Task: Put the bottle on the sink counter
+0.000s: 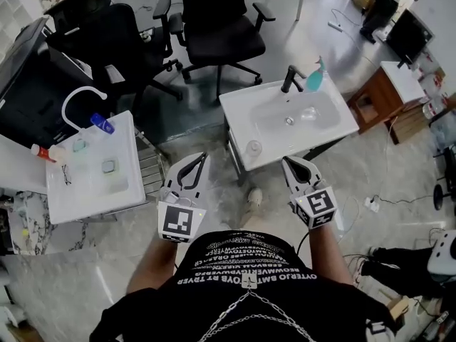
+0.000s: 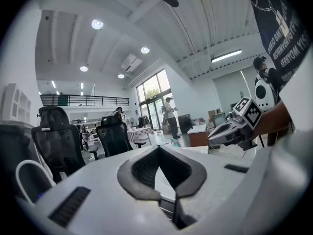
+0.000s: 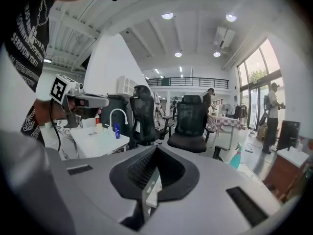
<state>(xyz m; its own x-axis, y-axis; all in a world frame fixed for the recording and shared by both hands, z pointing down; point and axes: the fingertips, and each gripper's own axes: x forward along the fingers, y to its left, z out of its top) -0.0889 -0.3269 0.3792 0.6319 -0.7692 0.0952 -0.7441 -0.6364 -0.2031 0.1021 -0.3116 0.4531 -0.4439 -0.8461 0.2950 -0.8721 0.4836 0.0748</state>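
A blue bottle [image 1: 102,123] lies on the left white sink counter [image 1: 125,191], by its arched white tap [image 1: 78,97]. It also shows as the blue bottle [image 3: 116,130] in the right gripper view. A teal spray bottle [image 1: 315,75] stands at the back of the middle sink [image 1: 242,116], beside a black tap [image 1: 291,78]. My left gripper [image 1: 203,157] and right gripper [image 1: 288,161] hover over the floor in front of the middle sink, both shut and empty. The left gripper [image 2: 159,148] and the right gripper [image 3: 156,148] show nothing between their jaws.
Black office chairs [image 1: 214,27] stand behind both sinks. A red-capped bottle [image 1: 43,150] lies at the left counter's edge. A clear glass [image 1: 254,147] sits on the middle sink's front corner. A wooden cabinet [image 1: 388,95] is to the right, with cables on the floor.
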